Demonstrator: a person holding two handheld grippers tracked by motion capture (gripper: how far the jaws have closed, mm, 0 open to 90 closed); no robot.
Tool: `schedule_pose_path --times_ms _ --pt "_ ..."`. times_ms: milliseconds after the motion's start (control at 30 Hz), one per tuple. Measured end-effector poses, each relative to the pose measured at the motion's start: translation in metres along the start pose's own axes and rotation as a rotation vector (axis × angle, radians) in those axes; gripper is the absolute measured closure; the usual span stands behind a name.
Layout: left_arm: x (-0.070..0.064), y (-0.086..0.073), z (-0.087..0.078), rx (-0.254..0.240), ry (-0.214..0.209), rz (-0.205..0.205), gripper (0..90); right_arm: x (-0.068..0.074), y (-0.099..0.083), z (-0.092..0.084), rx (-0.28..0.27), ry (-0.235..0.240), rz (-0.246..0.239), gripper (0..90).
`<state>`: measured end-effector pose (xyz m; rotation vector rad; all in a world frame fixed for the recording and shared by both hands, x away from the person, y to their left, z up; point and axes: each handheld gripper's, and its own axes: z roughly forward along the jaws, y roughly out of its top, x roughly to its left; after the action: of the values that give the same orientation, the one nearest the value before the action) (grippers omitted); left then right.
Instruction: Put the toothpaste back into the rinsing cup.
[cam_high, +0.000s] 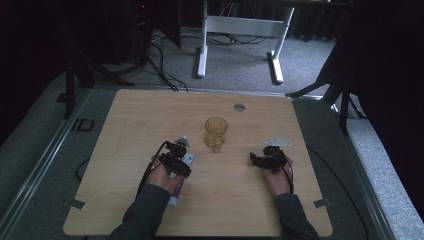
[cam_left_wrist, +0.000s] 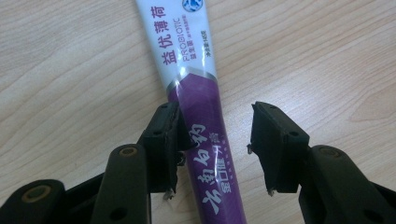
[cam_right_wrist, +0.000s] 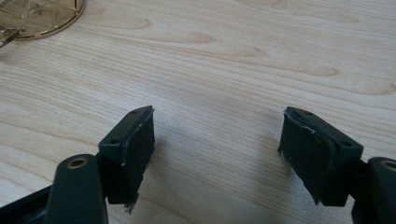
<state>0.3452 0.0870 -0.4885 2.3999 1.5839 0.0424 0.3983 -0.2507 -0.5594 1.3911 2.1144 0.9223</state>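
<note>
Nearest the person, the left gripper (cam_left_wrist: 215, 140) points down over a white-and-purple plastic toothpaste tube (cam_left_wrist: 198, 93) lying flat on the pale wooden table (cam_high: 125, 125), near-left of the amber faceted drinking glass (cam_high: 216, 133). Its jaws stand wide astride the tube's purple part; one pad (cam_left_wrist: 163, 140) lies against the tube's edge, the other stands apart from it, so nothing is gripped. The tube carries white Chinese lettering on the purple and purple lettering on the white. Near-right of the glass, the right gripper (cam_right_wrist: 217, 154) rests low with jaws wide apart, holding nothing, over bare wood.
</note>
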Motion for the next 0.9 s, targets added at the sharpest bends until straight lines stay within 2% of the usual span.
schedule_pose_path --times_ms 300,800,900 --pt "0.003 0.001 0.011 0.041 -0.004 -0.009 52.6 0.0 0.0 0.0 0.0 0.0 0.0 26.3" --pt "0.008 0.001 0.023 0.071 0.004 -0.032 53.5 0.0 0.0 0.0 0.0 0.0 0.0 26.3" --pt "0.008 0.002 0.027 0.09 0.006 -0.033 53.3 0.0 0.0 0.0 0.001 0.0 0.0 26.3"
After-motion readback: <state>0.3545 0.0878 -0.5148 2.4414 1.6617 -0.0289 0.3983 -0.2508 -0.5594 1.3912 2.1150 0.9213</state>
